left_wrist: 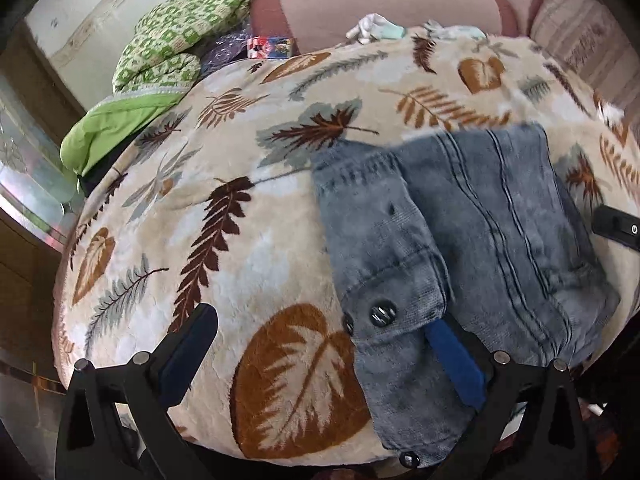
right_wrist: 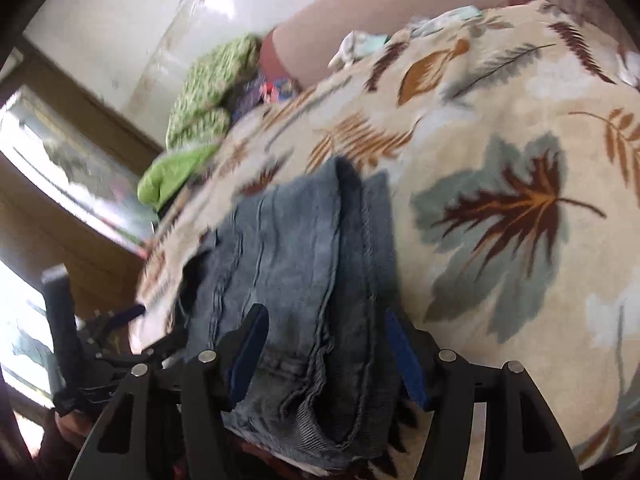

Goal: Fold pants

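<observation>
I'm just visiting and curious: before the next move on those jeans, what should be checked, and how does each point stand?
1. Jeans lie folded on the leaf-print blanket: ok.
2. Left gripper open, one finger on the denim: ok.
3. Right gripper straddles the jeans' edge: ok.
4. Right pads pressing the denim: cannot tell.
5. Layers aligned: not ok, edges look uneven.
6. Green quilt clear of the jeans: ok.

Pants [left_wrist: 460, 220]: faded denim, metal snaps. Blanket [left_wrist: 240, 240]: plush fleece, matt. Quilt [left_wrist: 172, 40]: cotton print.
</observation>
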The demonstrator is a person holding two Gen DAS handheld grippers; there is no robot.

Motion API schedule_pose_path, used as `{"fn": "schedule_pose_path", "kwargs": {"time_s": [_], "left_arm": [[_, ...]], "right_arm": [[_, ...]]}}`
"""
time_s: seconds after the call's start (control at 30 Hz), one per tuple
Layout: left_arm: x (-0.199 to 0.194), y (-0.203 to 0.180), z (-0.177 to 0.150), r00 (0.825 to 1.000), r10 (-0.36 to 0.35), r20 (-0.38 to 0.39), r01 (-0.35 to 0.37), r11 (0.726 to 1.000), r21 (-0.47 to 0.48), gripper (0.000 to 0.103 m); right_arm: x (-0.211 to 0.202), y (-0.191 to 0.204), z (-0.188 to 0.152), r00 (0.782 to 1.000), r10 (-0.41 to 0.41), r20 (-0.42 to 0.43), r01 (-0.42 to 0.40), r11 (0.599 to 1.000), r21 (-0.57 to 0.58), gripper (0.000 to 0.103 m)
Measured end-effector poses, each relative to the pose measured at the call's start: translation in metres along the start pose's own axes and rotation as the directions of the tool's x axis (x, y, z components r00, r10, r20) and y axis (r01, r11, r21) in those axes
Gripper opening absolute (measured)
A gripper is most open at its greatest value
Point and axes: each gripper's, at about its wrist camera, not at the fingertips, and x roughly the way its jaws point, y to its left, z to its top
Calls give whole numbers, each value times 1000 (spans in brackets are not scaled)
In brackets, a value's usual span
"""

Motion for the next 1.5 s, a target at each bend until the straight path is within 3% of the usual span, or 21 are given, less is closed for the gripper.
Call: {"fn": "schedule_pose_path", "kwargs": {"time_s": [0.07,0.2,0.33,0.43,0.53,0.63,0.7,0.9,0.97,1.07,1.1,1.17,1.2,1.33,1.5], "left_arm": [[0,9,6,1000,-7,11,7,1000,-28,103],[9,20,16,995,-96,-3,96,993,-69,103],[22,26,20,980,-196,-24,192,975,-109,103],[18,40,23,960,-278,27,279,948,-156,103],[10,58,29,950,-302,84,313,931,-186,103],[19,65,32,951,-305,57,310,929,-200,103],[31,63,30,937,-349,23,346,914,-210,103],[60,28,17,854,-517,-53,500,845,-192,103],[64,16,15,824,-564,-61,545,817,-190,103],[65,1,13,791,-608,-66,590,787,-181,101],[63,-4,13,791,-609,-66,592,788,-169,101],[59,-11,13,816,-574,-66,562,815,-139,98],[58,-10,14,819,-571,-63,559,817,-141,96],[55,3,15,823,-566,-48,548,814,-190,77],[48,6,18,847,-530,-33,512,831,-218,61]], "right_arm": [[-2,-9,4,1000,-4,8,4,999,46,64],[2,-17,9,1000,-18,-6,18,997,76,64],[16,-20,13,998,-30,-57,34,997,72,64],[25,-26,14,997,-11,-79,16,997,73,66],[30,-28,15,997,30,-76,-23,996,81,72],[37,-26,17,994,68,-83,-62,995,75,73],[42,-23,18,993,79,-88,-75,996,57,73],[55,-12,19,981,151,-120,-149,989,22,73],[59,-9,17,965,217,-144,-214,976,35,73],[67,3,12,923,337,-187,-336,941,35,73],[68,8,10,919,343,-192,-347,938,11,73],[72,11,9,927,315,-203,-324,946,-11,71],[76,7,9,931,303,-206,-307,952,9,68],[80,0,10,939,277,-202,-272,961,51,42],[76,14,8,949,261,-180,-265,964,-2,39]]}}
